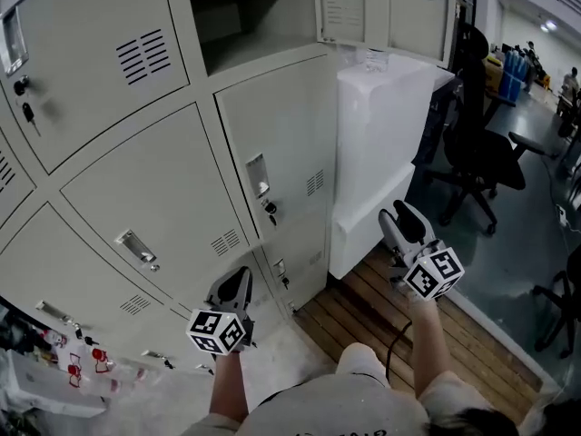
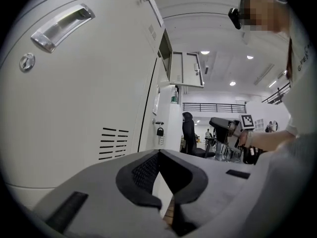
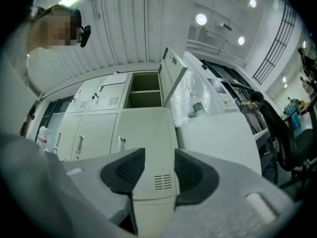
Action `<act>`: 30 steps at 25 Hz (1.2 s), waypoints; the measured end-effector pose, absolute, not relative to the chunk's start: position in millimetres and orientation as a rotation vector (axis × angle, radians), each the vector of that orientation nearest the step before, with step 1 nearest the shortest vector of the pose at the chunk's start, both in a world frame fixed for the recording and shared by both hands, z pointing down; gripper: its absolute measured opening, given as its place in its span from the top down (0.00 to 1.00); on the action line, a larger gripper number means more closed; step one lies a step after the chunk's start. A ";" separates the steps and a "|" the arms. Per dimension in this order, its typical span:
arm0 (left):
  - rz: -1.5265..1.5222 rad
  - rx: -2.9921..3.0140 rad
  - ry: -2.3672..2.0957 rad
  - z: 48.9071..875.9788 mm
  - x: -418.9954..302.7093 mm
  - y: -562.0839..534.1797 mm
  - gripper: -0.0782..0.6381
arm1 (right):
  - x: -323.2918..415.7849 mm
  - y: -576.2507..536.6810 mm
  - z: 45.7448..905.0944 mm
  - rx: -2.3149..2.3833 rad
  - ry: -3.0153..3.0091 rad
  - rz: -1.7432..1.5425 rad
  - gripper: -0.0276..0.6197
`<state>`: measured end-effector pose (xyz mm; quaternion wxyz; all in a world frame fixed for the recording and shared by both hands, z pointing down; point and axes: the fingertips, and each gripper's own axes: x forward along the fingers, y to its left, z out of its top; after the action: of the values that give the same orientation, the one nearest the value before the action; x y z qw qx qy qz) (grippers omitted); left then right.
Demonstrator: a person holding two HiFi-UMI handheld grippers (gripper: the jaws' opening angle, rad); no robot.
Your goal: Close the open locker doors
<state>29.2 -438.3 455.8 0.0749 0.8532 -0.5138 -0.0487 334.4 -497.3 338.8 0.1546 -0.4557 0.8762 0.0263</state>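
Note:
A bank of cream lockers [image 1: 154, 189] fills the left of the head view. Its top right compartment [image 1: 254, 16] stands open, and that door [image 1: 349, 7] is swung out to the right. The right gripper view shows the same open compartment [image 3: 145, 90] and door [image 3: 173, 76] higher up. My left gripper [image 1: 238, 280] is low, close to a shut lower locker door [image 2: 74, 98], its jaws [image 2: 166, 182] a narrow gap apart with nothing between. My right gripper [image 1: 406, 218] is held out in front of the lockers' right end, open [image 3: 159, 170] and empty.
A tall white box [image 1: 381, 143] stands against the lockers' right side, with plastic-wrapped things and a bottle [image 3: 198, 108] on top. A black office chair [image 1: 477, 143] is behind it. Wooden slats [image 1: 381, 307] cover the floor underfoot. Keys [image 1: 270, 209] hang from some locks.

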 end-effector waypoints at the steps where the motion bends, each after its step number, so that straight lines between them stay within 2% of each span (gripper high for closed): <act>1: -0.155 2.545 -1.577 451.8 30.0 -442.7 0.90 | 337.4 -505.1 333.7 -1.284 2.522 0.083 0.69; 7: -0.232 2.481 -1.709 413.5 62.6 -467.2 0.90 | 360.8 -545.8 288.4 -1.133 2.607 0.129 0.69; 20: -0.263 2.309 -1.889 356.5 118.9 -459.7 0.90 | 396.7 -589.2 127.5 -0.858 2.592 0.312 0.65; 30: -0.286 2.262 -1.948 346.5 147.3 -444.8 0.90 | 395.0 -582.7 67.1 -0.721 2.526 0.364 0.65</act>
<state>147.3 -444.8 346.5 0.0713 0.7524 -0.6479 -0.0951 395.0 -582.7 67.1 0.2425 -0.2639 0.9240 0.1333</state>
